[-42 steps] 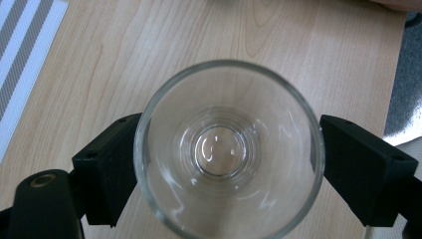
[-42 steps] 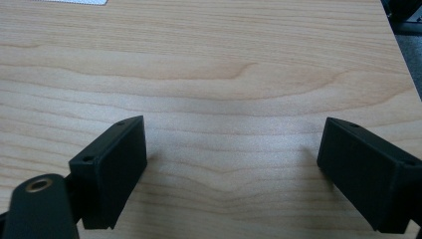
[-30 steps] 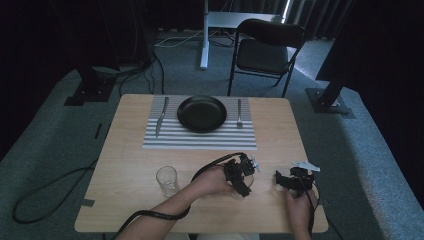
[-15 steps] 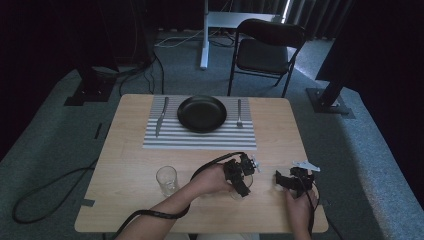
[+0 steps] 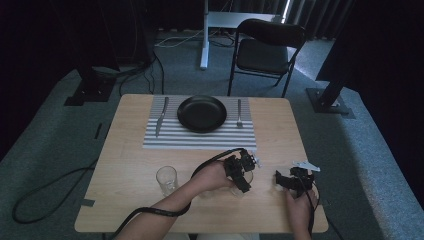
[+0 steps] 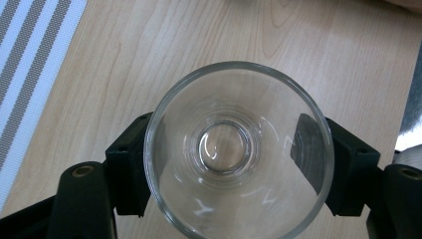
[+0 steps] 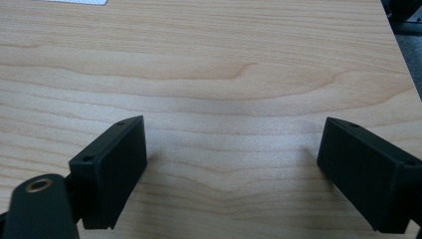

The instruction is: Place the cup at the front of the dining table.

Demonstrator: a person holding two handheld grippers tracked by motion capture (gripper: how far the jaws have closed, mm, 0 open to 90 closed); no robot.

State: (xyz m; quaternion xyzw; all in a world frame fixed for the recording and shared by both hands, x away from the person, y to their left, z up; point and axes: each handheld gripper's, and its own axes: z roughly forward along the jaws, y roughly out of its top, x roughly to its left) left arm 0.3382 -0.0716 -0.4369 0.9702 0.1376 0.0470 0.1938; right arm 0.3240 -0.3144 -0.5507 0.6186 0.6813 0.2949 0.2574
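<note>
Glass (image 6: 238,149) clamped upright between left claw (image 6: 238,164) pads.

My right gripper (image 7: 234,169) hangs just over the pale, wavy-grained wooden tabletop (image 7: 224,74), its two blocky black jaws spread wide apart with only bare wood between them. Each jaw throws a soft shadow on the boards. A dark grey strip of floor (image 7: 405,45) runs past the table's far right edge.

A clear glass (image 6: 238,149), a black plate (image 5: 202,113), a grey-and-white striped placemat (image 5: 200,139), seemingly pale wood table (image 5: 130,165).
</note>
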